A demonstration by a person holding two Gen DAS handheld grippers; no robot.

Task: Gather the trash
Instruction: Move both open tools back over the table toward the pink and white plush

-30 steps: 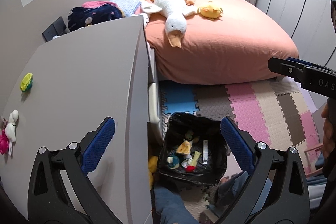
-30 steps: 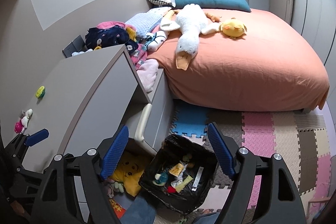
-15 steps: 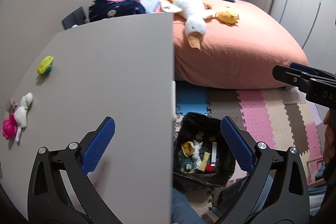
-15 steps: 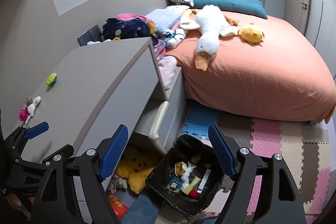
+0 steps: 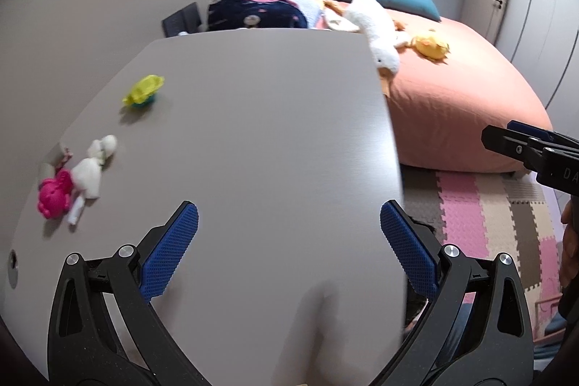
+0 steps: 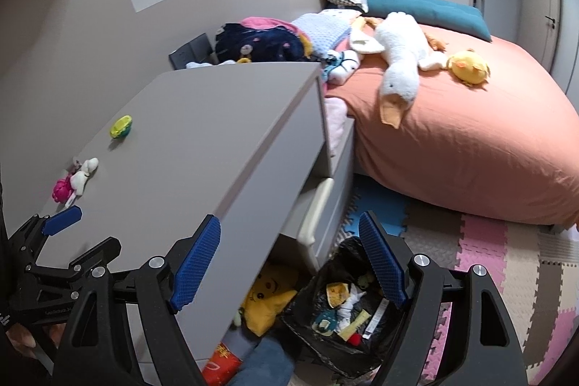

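Now further over desk top (image 5: 271, 132), trash bin (image 6: 347, 324) nearly hidden, both hand-held grippers (image 5: 287, 245) (image 6: 289, 263) released, empty.

Desk top (image 5: 260, 140) mostly bare, small toys (image 5: 77, 181) clustered at left edge, bin (image 6: 347, 313) wedged beside drawers (image 6: 318, 205)

The dresser top (image 5: 253, 140) is plain matte grey. Near its left edge lie a yellow-green toy (image 5: 143, 90), a white tissue wad (image 5: 92, 169) and a hot-pink toy (image 5: 54, 194). The trash bag (image 6: 300, 324) is black. The bedspread (image 6: 470, 147) is salmon; the floor mat (image 6: 506, 263) is pink, beige and grey tiles.
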